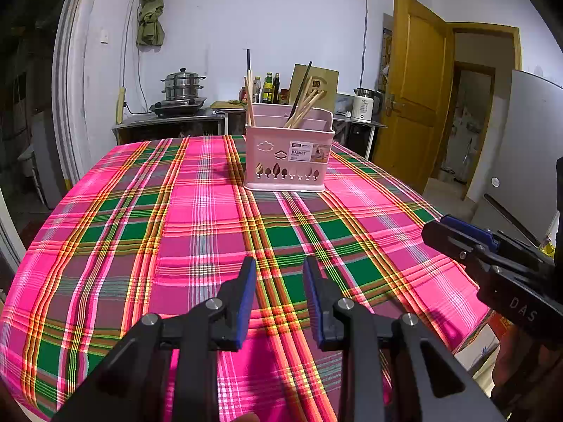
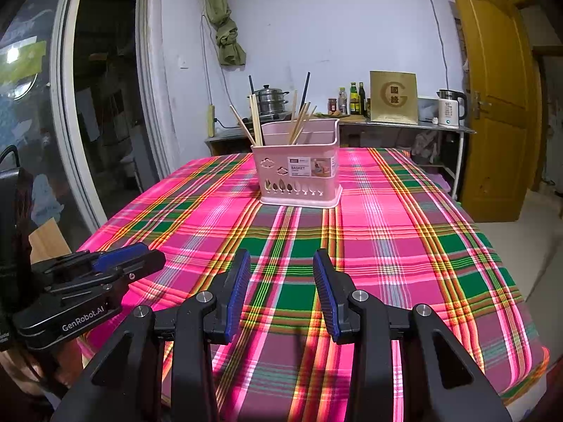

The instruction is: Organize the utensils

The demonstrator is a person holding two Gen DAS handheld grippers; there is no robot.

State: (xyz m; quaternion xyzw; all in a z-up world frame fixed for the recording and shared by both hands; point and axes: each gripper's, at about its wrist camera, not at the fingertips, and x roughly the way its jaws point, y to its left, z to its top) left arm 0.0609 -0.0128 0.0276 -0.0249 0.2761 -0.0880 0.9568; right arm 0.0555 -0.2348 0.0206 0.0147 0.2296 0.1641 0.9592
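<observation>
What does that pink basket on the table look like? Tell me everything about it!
The pink basket looks like smooth plastic, standing upright on the plaid tablecloth, toward the far end of the table. Its front has cut-out clouds above a row of little tree shapes, plus a white label reading BASKET. Inside, dividers split it into compartments. Pale wooden chopsticks and two dark sticks lean out of the top. Neither claw touches it.
</observation>
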